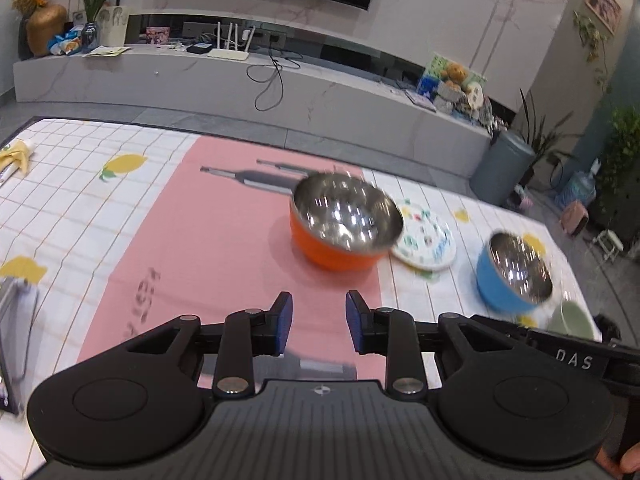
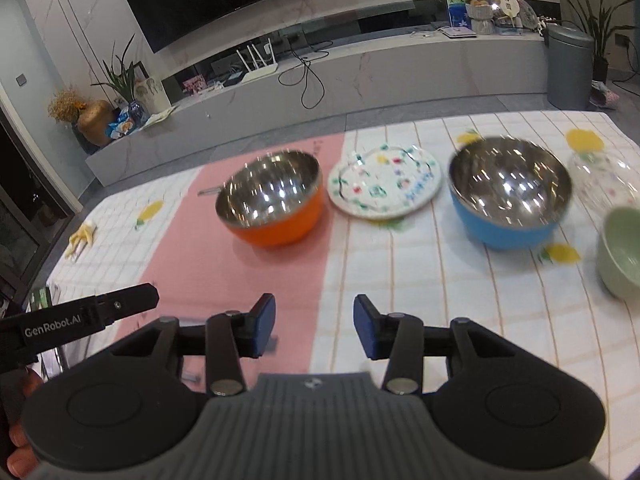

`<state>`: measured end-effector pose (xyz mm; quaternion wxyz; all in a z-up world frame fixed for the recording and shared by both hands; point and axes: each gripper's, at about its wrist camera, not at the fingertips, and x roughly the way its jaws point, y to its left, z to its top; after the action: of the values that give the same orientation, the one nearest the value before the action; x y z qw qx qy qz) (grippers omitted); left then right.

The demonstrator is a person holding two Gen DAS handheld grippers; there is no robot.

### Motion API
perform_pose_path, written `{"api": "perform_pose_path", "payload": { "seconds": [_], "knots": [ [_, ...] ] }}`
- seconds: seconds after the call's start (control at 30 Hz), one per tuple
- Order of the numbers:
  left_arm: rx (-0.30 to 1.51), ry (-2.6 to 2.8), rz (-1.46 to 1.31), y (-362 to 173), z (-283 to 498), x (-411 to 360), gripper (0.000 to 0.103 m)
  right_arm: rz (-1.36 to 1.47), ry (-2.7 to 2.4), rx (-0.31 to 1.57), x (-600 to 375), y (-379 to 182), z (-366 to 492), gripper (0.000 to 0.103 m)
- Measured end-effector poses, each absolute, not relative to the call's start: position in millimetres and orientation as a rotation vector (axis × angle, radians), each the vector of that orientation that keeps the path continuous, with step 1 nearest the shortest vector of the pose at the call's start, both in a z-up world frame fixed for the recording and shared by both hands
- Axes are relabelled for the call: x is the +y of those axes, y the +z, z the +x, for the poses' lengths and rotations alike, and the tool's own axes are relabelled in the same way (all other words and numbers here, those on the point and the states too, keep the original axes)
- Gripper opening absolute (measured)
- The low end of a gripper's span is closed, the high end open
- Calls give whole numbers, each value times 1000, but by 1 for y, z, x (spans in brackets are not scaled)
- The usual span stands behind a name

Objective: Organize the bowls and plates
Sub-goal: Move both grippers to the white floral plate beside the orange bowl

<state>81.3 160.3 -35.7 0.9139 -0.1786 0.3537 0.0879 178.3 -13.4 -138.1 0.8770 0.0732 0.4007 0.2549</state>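
Observation:
An orange bowl with a steel inside [image 1: 346,220] [image 2: 272,200] stands on the pink mat. To its right lies a white plate with a coloured pattern [image 1: 428,240] [image 2: 384,186]. Further right are a blue steel-lined bowl [image 1: 514,276] [image 2: 508,192], a pale green bowl [image 1: 572,316] [image 2: 620,252] and a clear glass dish [image 2: 604,180]. My left gripper [image 1: 319,312] hangs open above the mat, short of the orange bowl. The right gripper [image 2: 315,320] is open over the mat's right edge. Neither holds anything.
The table carries a lemon-print checked cloth [image 2: 440,280] and the pink mat [image 1: 192,240]. A yellow peel-like thing [image 1: 16,156] [image 2: 82,240] lies at the far left. A metal rack edge [image 1: 16,320] shows at the left. Beyond the table runs a low TV cabinet [image 1: 240,80].

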Motion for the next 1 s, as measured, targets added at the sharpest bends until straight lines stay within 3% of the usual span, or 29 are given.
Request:
{"api": "perform_pose_path", "payload": {
  "seconds": [0.37, 0.73, 1.0],
  "knots": [
    [722, 179, -430, -50, 124, 178, 34, 186, 516, 875, 17, -156, 227, 43],
    [770, -28, -336, -32, 188, 138, 34, 202, 484, 886, -14, -153, 281, 43],
    [861, 11, -581, -60, 222, 107, 34, 142, 512, 901, -34, -134, 344, 44]
  ]
}}
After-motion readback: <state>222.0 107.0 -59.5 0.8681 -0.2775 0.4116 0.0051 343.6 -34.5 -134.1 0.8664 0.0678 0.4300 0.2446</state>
